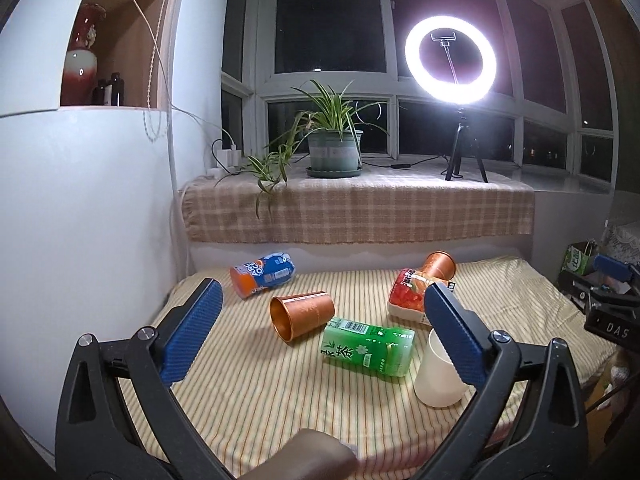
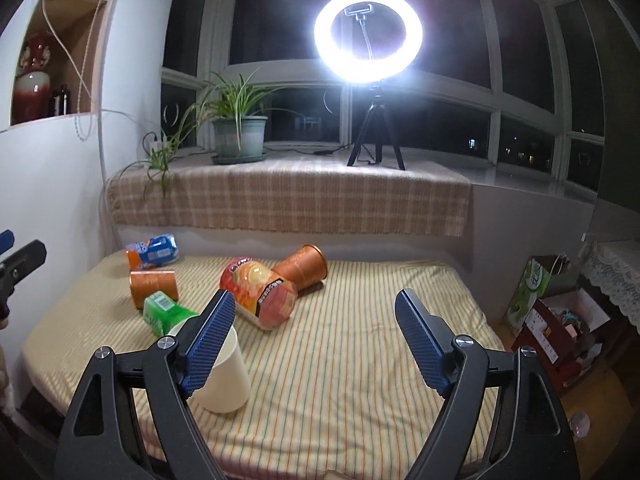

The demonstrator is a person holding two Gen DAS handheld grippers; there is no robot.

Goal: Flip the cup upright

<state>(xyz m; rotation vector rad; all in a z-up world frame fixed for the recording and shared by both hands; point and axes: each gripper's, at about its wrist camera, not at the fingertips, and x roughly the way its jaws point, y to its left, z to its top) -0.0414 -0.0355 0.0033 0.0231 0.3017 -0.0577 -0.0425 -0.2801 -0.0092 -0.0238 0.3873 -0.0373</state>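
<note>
Three cups are on the striped bed. A copper cup [image 1: 301, 315] lies on its side, mouth toward me; it also shows in the right wrist view [image 2: 153, 286]. A second copper cup [image 1: 439, 266] lies tilted at the back [image 2: 303, 266]. A cream cup [image 1: 437, 376] stands with its wide end down, partly hidden by a finger [image 2: 226, 376]. My left gripper [image 1: 322, 312] is open and empty above the bed. My right gripper [image 2: 314, 320] is open and empty, its left finger [image 2: 208, 336] over the cream cup.
A green tea bottle [image 1: 368, 346], a blue-orange bottle [image 1: 262, 274] and a red-orange packet [image 2: 260, 294] lie among the cups. Behind the bed is a checked sill [image 1: 360, 208] with a potted plant [image 1: 334, 152] and ring light [image 1: 450, 60]. Boxes [image 2: 560, 320] stand to the right.
</note>
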